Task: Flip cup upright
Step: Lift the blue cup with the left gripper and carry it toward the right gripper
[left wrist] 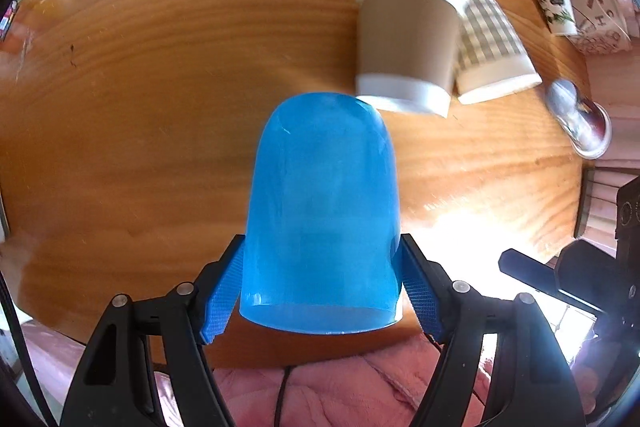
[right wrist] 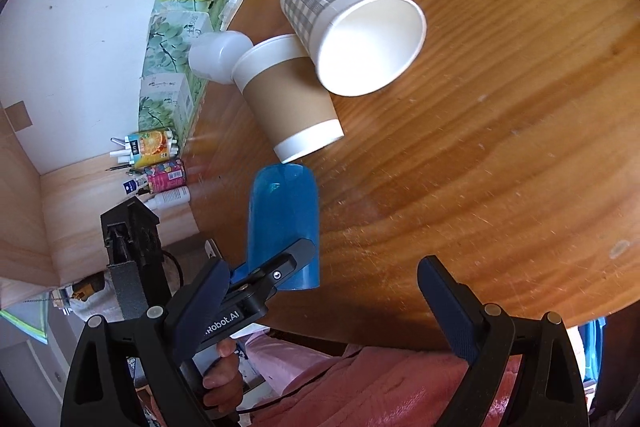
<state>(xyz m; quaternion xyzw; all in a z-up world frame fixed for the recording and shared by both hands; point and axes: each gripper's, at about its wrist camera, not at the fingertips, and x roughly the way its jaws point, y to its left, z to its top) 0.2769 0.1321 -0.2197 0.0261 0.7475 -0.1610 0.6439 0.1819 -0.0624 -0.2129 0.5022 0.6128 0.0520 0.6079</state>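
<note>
A translucent blue cup [left wrist: 322, 215] is gripped near its rim between the blue pads of my left gripper [left wrist: 320, 279], its closed base pointing away from the camera, over the round wooden table [left wrist: 160, 67]. In the right wrist view the same blue cup [right wrist: 284, 219] lies sideways above the table's near edge, held by the left gripper [right wrist: 276, 273]. My right gripper [right wrist: 324, 291] is open and empty, its fingers wide apart over the table's near edge.
A brown-sleeved paper cup [left wrist: 406, 35] and a grey checked paper cup [left wrist: 492, 43] lie on their sides beyond the blue cup; they also show in the right wrist view [right wrist: 288, 99] [right wrist: 352, 35]. A white bottle [right wrist: 218, 57], boxes and cans sit at the table's far side.
</note>
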